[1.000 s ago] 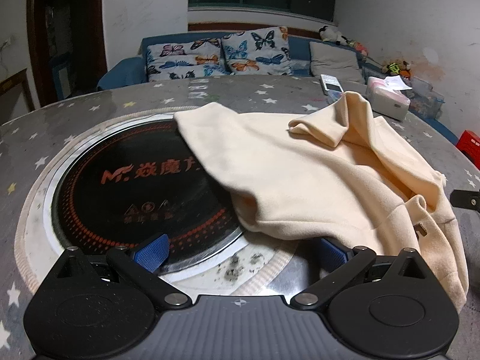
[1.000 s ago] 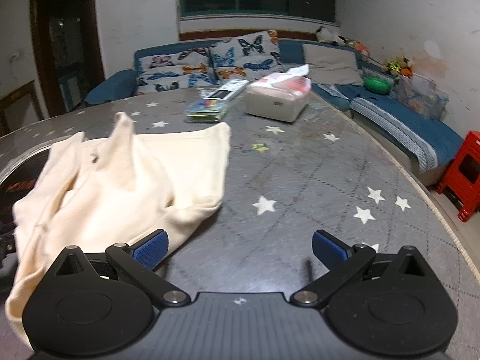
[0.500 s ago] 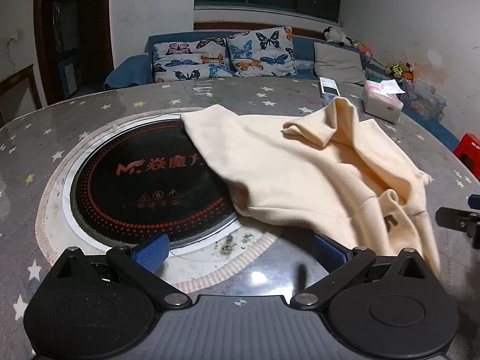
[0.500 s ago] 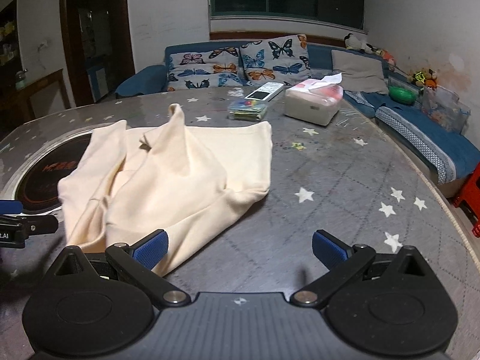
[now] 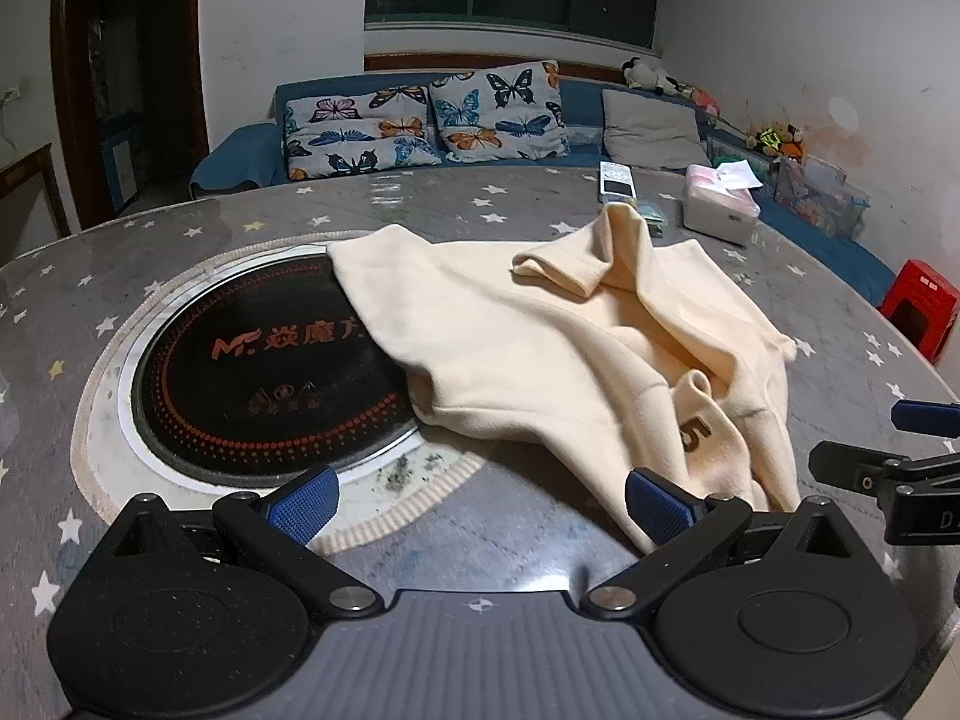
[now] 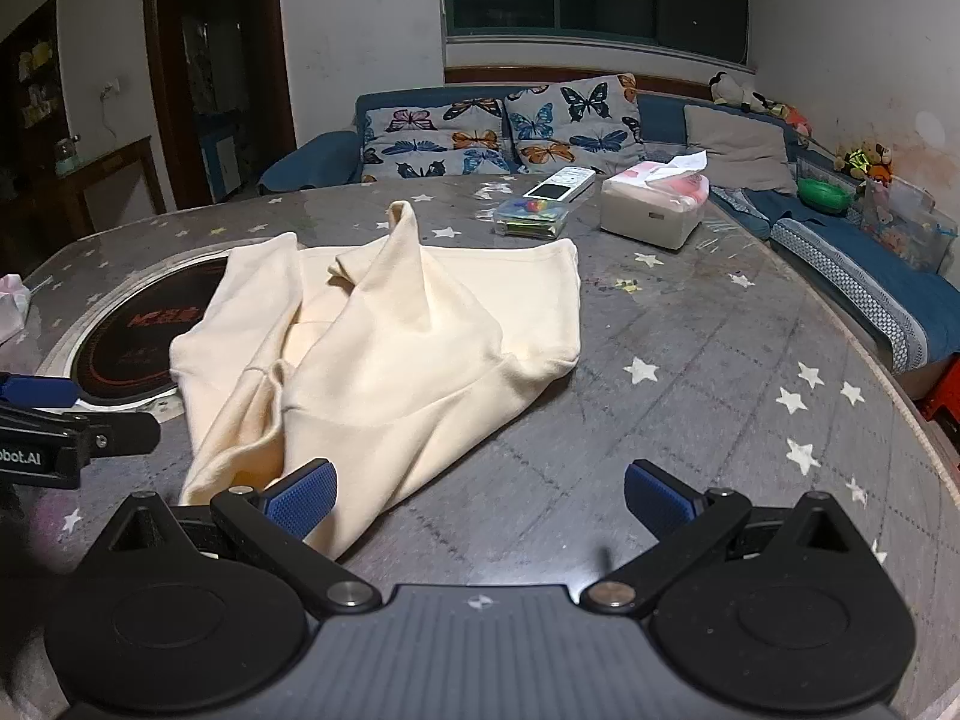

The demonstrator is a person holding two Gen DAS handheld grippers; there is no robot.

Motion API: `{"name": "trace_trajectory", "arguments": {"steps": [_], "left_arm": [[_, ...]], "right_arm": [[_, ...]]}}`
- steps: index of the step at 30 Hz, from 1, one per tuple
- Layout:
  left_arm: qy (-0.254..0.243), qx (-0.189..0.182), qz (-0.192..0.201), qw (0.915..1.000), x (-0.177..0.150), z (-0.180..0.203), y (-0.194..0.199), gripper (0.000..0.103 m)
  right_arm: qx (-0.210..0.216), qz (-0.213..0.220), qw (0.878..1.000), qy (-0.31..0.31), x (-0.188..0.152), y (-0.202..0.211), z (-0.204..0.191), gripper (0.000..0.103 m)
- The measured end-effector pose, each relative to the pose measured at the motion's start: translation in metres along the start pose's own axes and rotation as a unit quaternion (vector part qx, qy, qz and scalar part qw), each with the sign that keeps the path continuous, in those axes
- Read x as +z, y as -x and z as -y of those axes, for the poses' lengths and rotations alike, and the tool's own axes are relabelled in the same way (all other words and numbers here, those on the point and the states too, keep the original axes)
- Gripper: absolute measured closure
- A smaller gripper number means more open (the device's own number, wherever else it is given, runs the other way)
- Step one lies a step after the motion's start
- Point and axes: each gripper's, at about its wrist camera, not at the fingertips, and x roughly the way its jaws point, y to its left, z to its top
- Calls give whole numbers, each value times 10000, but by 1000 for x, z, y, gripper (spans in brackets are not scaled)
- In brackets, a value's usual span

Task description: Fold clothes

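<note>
A cream garment (image 5: 540, 354) lies crumpled on the grey star-patterned table (image 5: 180, 240), one edge over the black round cooktop (image 5: 258, 378). It also shows in the right wrist view (image 6: 390, 348). A dark "5" mark (image 5: 696, 435) shows near its front corner. My left gripper (image 5: 477, 501) is open and empty, just short of the garment's near edge. My right gripper (image 6: 477, 498) is open and empty, its left finger (image 6: 300, 495) beside the garment's near corner. Each gripper shows at the edge of the other's view (image 5: 900, 456) (image 6: 54, 420).
A tissue box (image 6: 654, 210), a remote (image 6: 561, 185) and a small clear box (image 6: 531, 219) sit at the table's far side. A blue sofa (image 6: 480, 138) with butterfly cushions stands behind. A red stool (image 5: 921, 306) stands right of the table.
Both grippers have pulled back and up from the garment, so more of the table and garment shows. The garment lies let go, its near corner lower and flatter than before.
</note>
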Motion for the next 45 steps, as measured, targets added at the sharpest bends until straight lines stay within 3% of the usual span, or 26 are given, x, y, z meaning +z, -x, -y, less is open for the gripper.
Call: {"name": "trace_trajectory", "arguments": {"steps": [26, 45], "left_arm": [[-89, -79, 39, 9999, -5, 12, 20, 0], [-73, -71, 55, 9999, 3, 9, 15, 0]], "right_arm": [[133, 55, 9999, 70, -11, 22, -16, 1], [245, 45, 9995, 175, -1, 14, -19, 12]]}}
